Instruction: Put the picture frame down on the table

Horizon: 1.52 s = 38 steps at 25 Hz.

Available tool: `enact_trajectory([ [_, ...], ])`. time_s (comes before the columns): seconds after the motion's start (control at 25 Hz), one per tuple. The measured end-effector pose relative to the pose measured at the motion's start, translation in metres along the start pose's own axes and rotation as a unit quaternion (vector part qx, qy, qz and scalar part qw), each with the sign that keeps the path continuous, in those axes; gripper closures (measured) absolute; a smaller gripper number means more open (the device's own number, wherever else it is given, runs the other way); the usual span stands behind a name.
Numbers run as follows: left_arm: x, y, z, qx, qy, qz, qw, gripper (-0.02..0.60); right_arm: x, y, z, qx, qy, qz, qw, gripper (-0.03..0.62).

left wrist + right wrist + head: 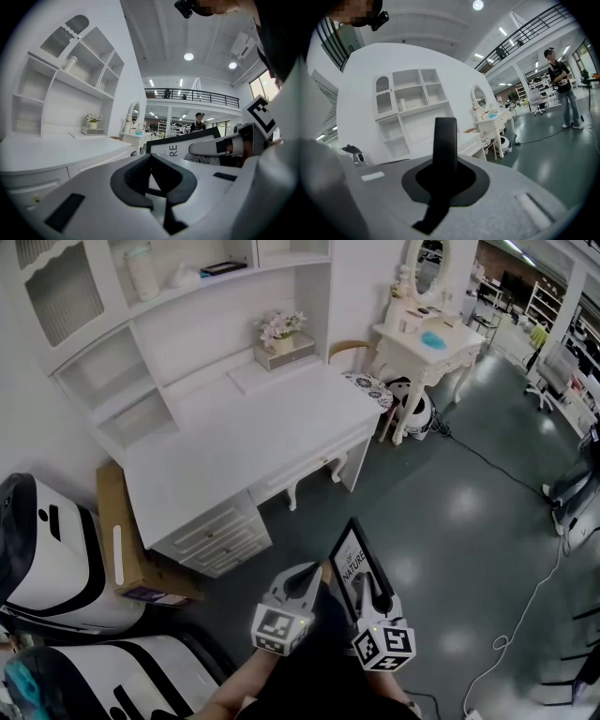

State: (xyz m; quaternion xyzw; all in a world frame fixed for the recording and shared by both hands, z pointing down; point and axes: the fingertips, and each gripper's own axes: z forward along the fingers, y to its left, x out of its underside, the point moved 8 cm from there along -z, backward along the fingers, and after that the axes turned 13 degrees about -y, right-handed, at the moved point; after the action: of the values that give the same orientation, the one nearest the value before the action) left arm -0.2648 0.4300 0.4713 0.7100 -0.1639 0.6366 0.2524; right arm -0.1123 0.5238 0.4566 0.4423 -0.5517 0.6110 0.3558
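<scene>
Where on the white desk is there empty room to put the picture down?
The desk top is bare across its front and middle, from the edge above the drawers back to the shelf unit. Only the back right is taken: a flower box and a flat white board before it.

Big furniture showroom, not home. White desk with hutch shelves on top stands as display piece on open polished grey floor. Right of desk: white dressing table with oval mirror. Beyond dressing table, far from desk: rows of stock racks. High above desk: hall ceiling with round lamps, railed mezzanine. Left of desk: cardboard carton on floor. Right of desk: loose cable trailing across floor.
</scene>
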Motion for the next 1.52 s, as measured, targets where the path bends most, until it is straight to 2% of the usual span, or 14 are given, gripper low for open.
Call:
enact_trajectory([
  [0.88, 0.001, 0.025, 0.052, -0.001, 0.010, -0.005, 0.9999, 0.569, -0.013, -0.019, 0.056, 0.004, -0.004, 0.009, 1.000, 0.580],
  [1.52, 0.006, 0.069, 0.111, -0.019, 0.017, -0.015, 0.9996, 0.571, -0.022, -0.037, 0.138, 0.000, -0.004, 0.017, 1.000, 0.580],
])
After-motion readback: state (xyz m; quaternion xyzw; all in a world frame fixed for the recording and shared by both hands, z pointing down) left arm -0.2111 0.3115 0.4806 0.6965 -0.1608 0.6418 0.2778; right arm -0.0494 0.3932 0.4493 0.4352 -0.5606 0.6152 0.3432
